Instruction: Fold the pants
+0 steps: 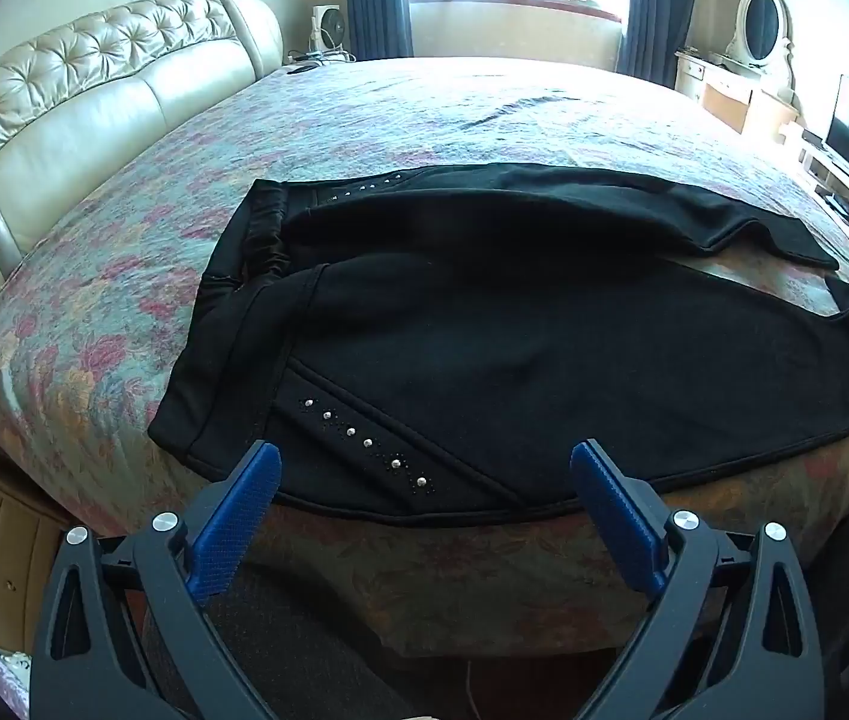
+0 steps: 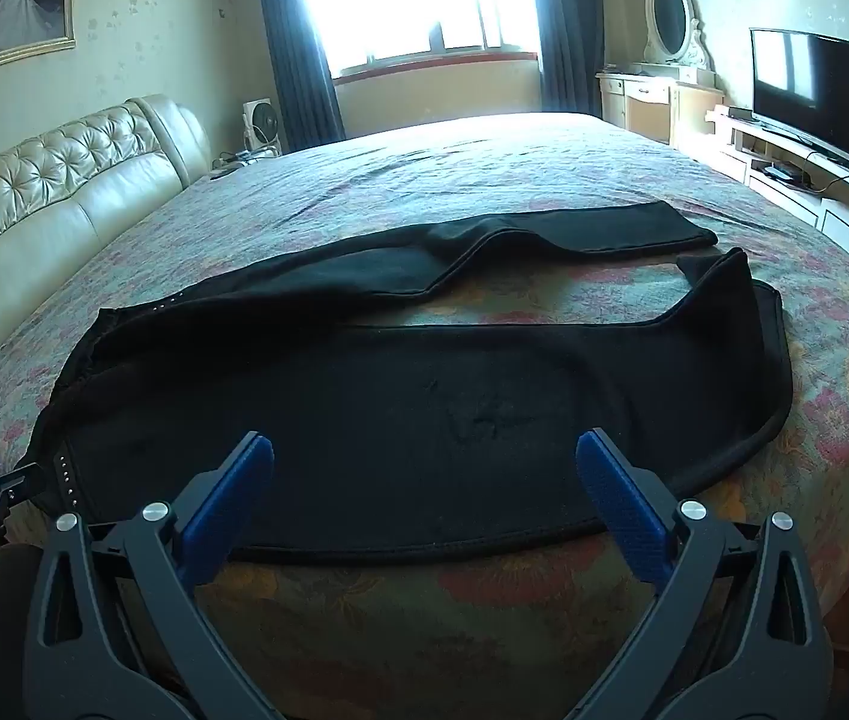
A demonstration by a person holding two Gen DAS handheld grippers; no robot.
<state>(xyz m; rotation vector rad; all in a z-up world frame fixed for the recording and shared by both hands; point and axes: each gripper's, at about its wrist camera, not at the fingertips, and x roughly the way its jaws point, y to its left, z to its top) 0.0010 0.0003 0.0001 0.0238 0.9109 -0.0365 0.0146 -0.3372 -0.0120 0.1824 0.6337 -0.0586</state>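
Black pants [image 1: 544, 348] just beyond both grippers' spread fingers [image 1: 616, 504]

Wide open and holding nothing, both: left claw [image 1: 424, 468] and right claw [image 2: 424, 462]. Ahead of each, only flat pants [image 1: 514, 336] on open bed [image 1: 364, 120]. Headboard [image 1: 94, 96] far left; TV [image 2: 814, 96] far right.

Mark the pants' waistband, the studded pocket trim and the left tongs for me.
waistband [image 1: 265, 240]: left wrist view, on the gathered elastic opening.
studded pocket trim [image 1: 367, 443]: left wrist view, on a stud mid-row.
left tongs [image 1: 424, 483]: left wrist view, midway between the open blue tips.
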